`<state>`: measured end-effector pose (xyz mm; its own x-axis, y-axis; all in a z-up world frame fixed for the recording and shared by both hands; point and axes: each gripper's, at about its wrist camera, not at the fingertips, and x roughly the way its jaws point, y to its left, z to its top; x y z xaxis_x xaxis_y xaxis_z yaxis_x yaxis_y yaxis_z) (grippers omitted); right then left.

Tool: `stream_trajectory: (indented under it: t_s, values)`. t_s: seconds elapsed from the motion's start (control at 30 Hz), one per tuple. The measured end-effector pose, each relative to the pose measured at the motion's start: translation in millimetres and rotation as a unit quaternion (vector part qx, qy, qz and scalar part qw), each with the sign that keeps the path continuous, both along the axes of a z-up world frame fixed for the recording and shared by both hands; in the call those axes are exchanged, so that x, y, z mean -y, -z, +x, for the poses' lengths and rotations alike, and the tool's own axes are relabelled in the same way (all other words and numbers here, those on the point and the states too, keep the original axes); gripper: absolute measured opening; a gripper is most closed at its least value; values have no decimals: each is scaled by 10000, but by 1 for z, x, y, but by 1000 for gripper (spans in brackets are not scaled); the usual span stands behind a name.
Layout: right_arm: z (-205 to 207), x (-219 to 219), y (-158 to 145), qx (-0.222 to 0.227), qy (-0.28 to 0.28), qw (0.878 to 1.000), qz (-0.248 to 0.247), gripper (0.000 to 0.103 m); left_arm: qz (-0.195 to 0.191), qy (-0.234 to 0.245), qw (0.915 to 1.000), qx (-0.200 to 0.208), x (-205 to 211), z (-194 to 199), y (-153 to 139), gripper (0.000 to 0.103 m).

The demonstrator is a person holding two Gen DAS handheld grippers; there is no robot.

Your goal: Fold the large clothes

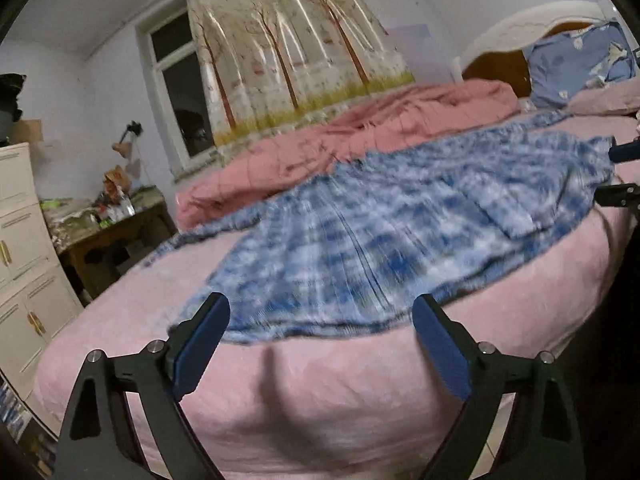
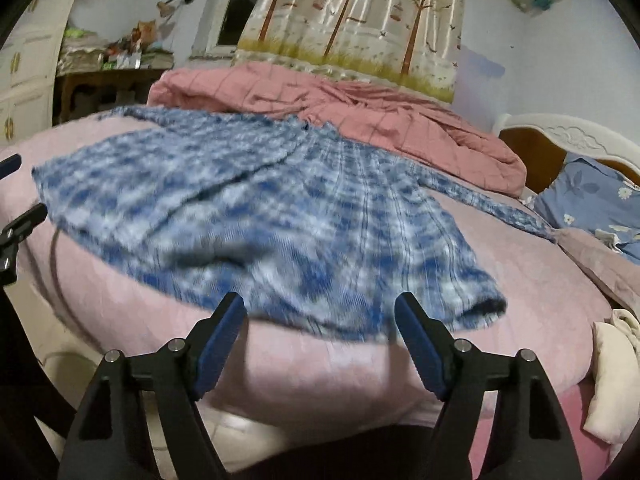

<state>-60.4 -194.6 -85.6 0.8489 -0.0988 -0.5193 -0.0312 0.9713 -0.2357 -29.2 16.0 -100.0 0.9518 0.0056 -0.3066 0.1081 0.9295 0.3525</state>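
Left wrist: my left gripper (image 1: 322,308) has jaws spread wide, nothing between the pads. The sweater (image 1: 400,232), blue-and-white knit, lies flat on the pink sheet (image 1: 320,392). Its near hem sits just ahead of my fingertips, running across the gap between them. Can't tell if the pads touch it; the frame is blurred. The right finger tip overlaps the hem edge in view, the left tip sits at the hem's left end. One sleeve trails off ahead-left. The pink quilt (image 1: 360,132) is bunched up beyond the sweater. My right gripper (image 1: 618,172) pokes in at the far right edge, by the sweater's right side.

Right wrist: right gripper (image 2: 320,308) also has jaws apart, empty. The sweater (image 2: 280,216) hem lies just ahead of both tips, spanning the gap. A folded cuff lies ahead-right of the right finger. The other sleeve runs off far right toward the blue pillow (image 2: 592,196). The left gripper (image 2: 20,200) shows at the left edge, beside the sweater's left side. Quilt (image 2: 340,108) lies beyond. The curtain (image 2: 360,20) hangs straight ahead on the far wall.
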Motion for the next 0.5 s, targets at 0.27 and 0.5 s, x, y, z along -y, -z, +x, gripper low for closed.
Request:
stream_trajectory:
  t_s: [0.27,0.5]
  values:
    - [16,6,12,-230,76,9996,-136,80,290,-43,9993,-216,4,10,15,84]
    - [25,3,7,32,192,9981,-591,79,430,-347,9985,47,-2,35,4,65]
